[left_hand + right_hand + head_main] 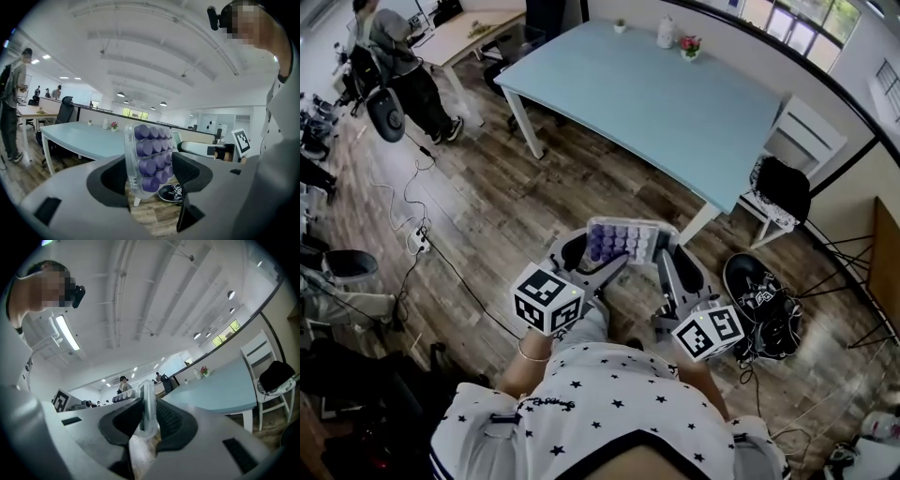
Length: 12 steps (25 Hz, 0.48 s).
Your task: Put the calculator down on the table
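The calculator (622,241), a clear case with rows of round purple keys, hangs above the wooden floor in front of the person, short of the light-blue table (675,103). My left gripper (598,255) is closed on its lower left part. In the left gripper view the calculator (150,157) stands upright between the jaws, its back against the left pad and its keys against the right pad. My right gripper (667,255) holds its right side. In the right gripper view, both pads press on the calculator's thin clear edge (147,411).
A small flower pot (689,45) and a white bottle (665,33) stand at the table's far edge. A white chair with a black bag (787,183) is at its right end, shoes (759,300) lie on the floor. A person (398,56) stands far left, near cables (417,239).
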Available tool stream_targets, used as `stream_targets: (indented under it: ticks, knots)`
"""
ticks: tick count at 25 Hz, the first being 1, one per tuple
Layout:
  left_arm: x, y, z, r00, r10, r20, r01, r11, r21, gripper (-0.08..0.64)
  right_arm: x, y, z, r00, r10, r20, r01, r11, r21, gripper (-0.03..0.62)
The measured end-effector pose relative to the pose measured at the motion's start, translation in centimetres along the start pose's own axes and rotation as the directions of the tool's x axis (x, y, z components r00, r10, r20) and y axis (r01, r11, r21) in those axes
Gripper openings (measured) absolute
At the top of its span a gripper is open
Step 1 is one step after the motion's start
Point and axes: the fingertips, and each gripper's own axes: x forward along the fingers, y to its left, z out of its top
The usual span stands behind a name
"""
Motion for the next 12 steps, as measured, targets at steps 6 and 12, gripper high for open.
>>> stream_targets:
  ticks: [6,12]
  knots:
    - [1.1,3.4,0.2,1.0,0.003,-0.005,-0.003,1.0,-0.017,0.298,3.5,-0.8,-0.6,1.0,-0.009,-0.018,0.009,1.0,-0.001,0.08]
    - [2.3,6.9,1.5,1.0,0.005,0.0,-0.005,1.0,-0.028,0.298,7.4,-1.5,-0.3,1.0,-0.007,-0.03,0.007,1.0,-0.012,0.08]
